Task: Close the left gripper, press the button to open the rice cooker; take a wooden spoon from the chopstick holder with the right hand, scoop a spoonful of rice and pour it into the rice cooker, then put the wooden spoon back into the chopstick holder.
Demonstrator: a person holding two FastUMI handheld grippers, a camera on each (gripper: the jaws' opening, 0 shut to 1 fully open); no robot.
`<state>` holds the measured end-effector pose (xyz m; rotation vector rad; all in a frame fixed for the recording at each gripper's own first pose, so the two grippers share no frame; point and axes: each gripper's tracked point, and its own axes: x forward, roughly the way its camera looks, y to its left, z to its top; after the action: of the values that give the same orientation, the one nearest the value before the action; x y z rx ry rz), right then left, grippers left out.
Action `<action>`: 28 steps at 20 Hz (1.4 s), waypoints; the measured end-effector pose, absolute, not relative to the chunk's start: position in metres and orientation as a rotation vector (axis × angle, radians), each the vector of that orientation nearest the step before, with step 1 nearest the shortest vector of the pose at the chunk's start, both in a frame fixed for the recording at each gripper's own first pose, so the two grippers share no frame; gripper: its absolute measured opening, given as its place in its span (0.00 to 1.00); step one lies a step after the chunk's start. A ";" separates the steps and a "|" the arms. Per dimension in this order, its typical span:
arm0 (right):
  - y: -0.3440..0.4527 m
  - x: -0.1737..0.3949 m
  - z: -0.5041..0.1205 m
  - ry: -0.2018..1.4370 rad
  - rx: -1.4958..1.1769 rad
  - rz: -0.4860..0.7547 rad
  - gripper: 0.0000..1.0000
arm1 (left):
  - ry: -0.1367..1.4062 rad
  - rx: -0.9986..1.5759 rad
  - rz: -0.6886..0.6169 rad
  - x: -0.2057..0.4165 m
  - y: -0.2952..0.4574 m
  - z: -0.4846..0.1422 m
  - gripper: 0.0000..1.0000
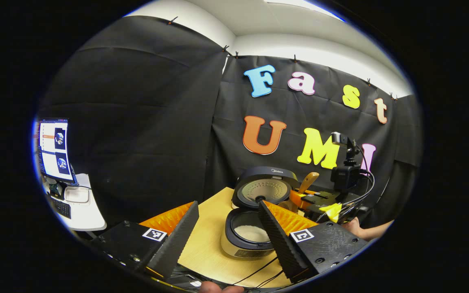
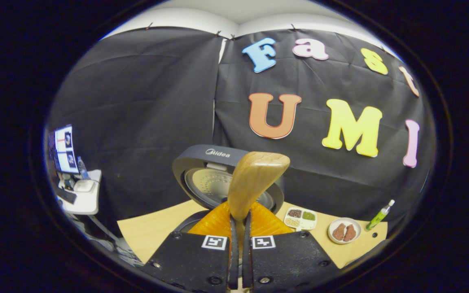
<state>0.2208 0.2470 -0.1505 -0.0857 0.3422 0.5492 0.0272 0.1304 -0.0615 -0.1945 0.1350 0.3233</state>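
In the left gripper view, your left gripper [image 1: 226,228] stands wide open with nothing between its fingers, held back from the rice cooker [image 1: 247,240], whose lid [image 1: 264,188] is already up and whose pot shows white rice [image 1: 252,233] in the bottom. Behind the cooker, your right gripper [image 1: 314,199] carries the wooden spoon [image 1: 308,181], which rises just beside the raised lid. The cooker sits on a pale wood tabletop [image 1: 210,228]; well off to the left of the cooker, a monitor [image 1: 56,148] stands on a white side table. In the right gripper view, your right gripper [image 2: 238,228] is closed down tight on the wooden spoon [image 2: 257,179], gripping its narrow handle low down, with the broad end standing upright in front of the cooker's open lid [image 2: 208,179]. Whether any rice lies in the spoon you cannot tell from here. The spoon should be light, stiff and rather smooth, so hold the handle firmly near its middle and tip it slowly. To the right of the cooker on the tabletop [image 2: 153,228] sit a divided dish of grains [image 2: 300,218], a small plate [image 2: 343,230] and a green bottle [image 2: 379,215].
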 end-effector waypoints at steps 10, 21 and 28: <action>0.139 0.217 -0.088 0.376 0.283 0.435 0.09 | 0.107 -0.157 0.191 0.064 0.077 -0.041 0.95; -0.084 0.221 -0.097 0.357 0.427 0.044 0.09 | 0.098 -0.133 0.011 0.123 0.003 -0.033 0.95; -0.217 0.233 -0.160 0.428 0.406 -0.158 0.09 | 0.116 -0.124 -0.051 0.155 -0.038 -0.042 0.95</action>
<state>0.2330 -0.2166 -0.1601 0.4064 0.4285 -0.1581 0.1551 -0.0383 -0.0422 -0.1242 0.1158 -0.0514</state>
